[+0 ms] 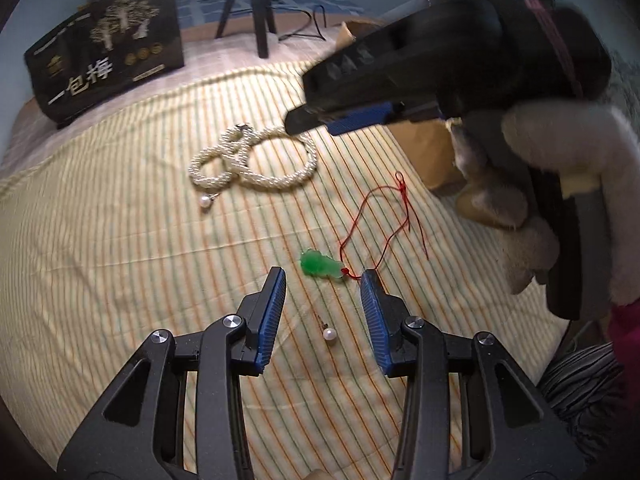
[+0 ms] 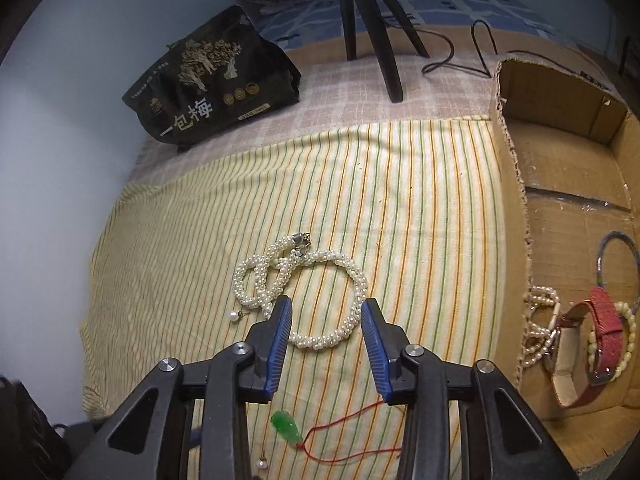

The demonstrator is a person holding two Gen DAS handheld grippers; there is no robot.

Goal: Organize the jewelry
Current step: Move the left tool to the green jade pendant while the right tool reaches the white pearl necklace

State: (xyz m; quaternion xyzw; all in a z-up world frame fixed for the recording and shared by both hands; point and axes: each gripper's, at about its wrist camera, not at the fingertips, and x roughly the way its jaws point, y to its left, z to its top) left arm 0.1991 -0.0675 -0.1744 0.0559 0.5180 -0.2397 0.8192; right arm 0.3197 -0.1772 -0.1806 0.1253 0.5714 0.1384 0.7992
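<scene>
A white pearl rope necklace (image 1: 256, 160) (image 2: 304, 284) lies coiled on the striped cloth. A green pendant (image 1: 320, 265) (image 2: 286, 426) on a red cord (image 1: 380, 216) (image 2: 352, 432) lies nearer. One pearl earring (image 1: 329, 335) (image 2: 262, 465) lies between my left fingers; another (image 1: 205, 201) (image 2: 233, 316) lies by the necklace. My left gripper (image 1: 324, 284) is open and empty, just short of the pendant. My right gripper (image 2: 326, 312) is open and empty above the necklace; it also shows in the left wrist view (image 1: 316, 120).
An open cardboard box (image 2: 516, 184) stands at the right, holding a red watch strap (image 2: 606, 332), a metal bangle (image 2: 618, 256) and pearl bracelets (image 2: 540, 320). A black snack bag (image 1: 108, 56) (image 2: 212, 80) and tripod legs (image 2: 384, 32) stand at the back.
</scene>
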